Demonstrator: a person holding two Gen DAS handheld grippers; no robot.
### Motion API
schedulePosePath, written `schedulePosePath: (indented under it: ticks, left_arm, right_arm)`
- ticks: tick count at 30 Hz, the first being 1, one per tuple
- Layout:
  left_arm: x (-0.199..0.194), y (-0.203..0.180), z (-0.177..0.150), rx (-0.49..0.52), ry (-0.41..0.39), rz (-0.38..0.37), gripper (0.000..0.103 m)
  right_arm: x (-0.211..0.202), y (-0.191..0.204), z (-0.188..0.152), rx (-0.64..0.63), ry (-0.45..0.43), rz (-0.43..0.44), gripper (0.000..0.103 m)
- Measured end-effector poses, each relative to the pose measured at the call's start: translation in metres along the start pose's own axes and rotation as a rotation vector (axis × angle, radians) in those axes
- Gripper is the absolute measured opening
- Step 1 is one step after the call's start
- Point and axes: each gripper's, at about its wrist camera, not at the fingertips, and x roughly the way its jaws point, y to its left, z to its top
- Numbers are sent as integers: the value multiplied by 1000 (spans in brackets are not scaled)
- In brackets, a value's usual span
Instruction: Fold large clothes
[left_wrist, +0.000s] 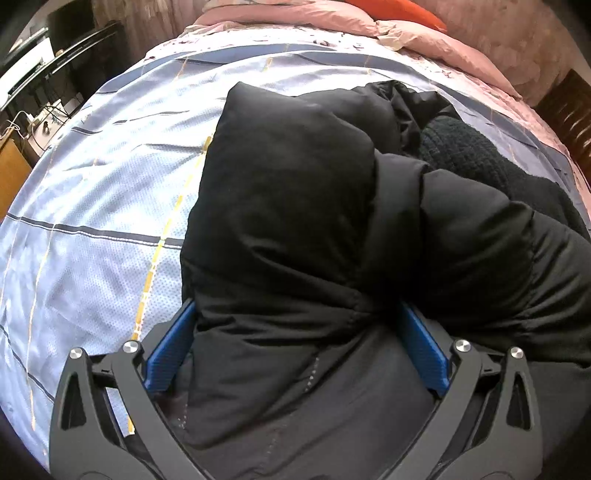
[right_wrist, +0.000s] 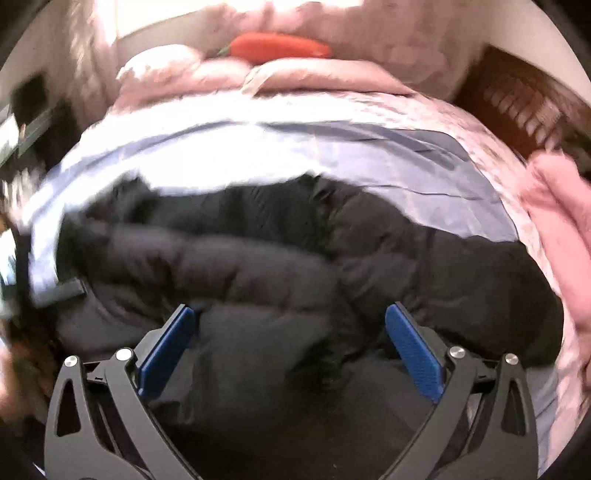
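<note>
Right, black puffer jacket (left_wrist: 295, 229) bunched on the blue plaid bedsheet (left_wrist: 103, 192).
My left gripper (left_wrist: 297, 325) has a thick fold wedged between spread pads, though whether it's clamped I cannot tell; my right gripper (right_wrist: 291, 332) gapes wide over padding; pink duvet (right_wrist: 325, 77) at twelve o'clock.

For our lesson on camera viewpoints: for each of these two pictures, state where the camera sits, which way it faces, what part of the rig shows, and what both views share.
Left wrist view: sits on the left gripper, facing along its fingers up the bed; a bunched fold of the black puffer jacket fills the space between its blue pads.
Right wrist view: sits on the right gripper, facing across the jacket towards the pink duvet; its jaws stand wide apart; motion-blurred.
Shared: jacket, blue plaid sheet, pink duvet, orange pillow.
</note>
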Motion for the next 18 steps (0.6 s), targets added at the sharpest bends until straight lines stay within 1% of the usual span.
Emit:
schedulePosePath:
  ticks: [1,3,4,5,7,10,13,15,16,17,18]
  left_arm:
    - [0,0,0,-1,1,0,101]
    - [0,0,0,-1,0,2,101]
    - [0,0,0,0,-2,3,101]
    - [1,0,0,0,-4,3,101]
    - [1,0,0,0,-8,4,101]
    - [1,-1,-1,0,-13,8,101]
    - [1,-1,-1,-1,-16,10,101]
    - [1,-3,-1,-1,-18,13,101]
    - [1,-3,-2,-1,-20,16,101]
    - [1,-3,-2,-2,-23,16,101]
    - [1,-3,-2,-3,-25,16,101]
  right_arm:
    - [-4,-21,5,62,-6,-7,102]
    - [-8,-88,9,233,-9,-51,102]
    - [-6,-117,9,304,6,-86,102]
    - [-5,-155,6,373,20,-137,102]
    - [-5,-218,0,450,31,-260,102]
    - [-7,-284,-6,517,30,-347,102]
    - [-6,-327,-10,546,36,-377,102]
    - [-2,-342,-12,538,30,-385,102]
    - [-1,-350,-13,539,30,-379,102]
    - [4,-362,-16,547,41,-350,102]
    - [11,-369,-17,557,54,-340,102]
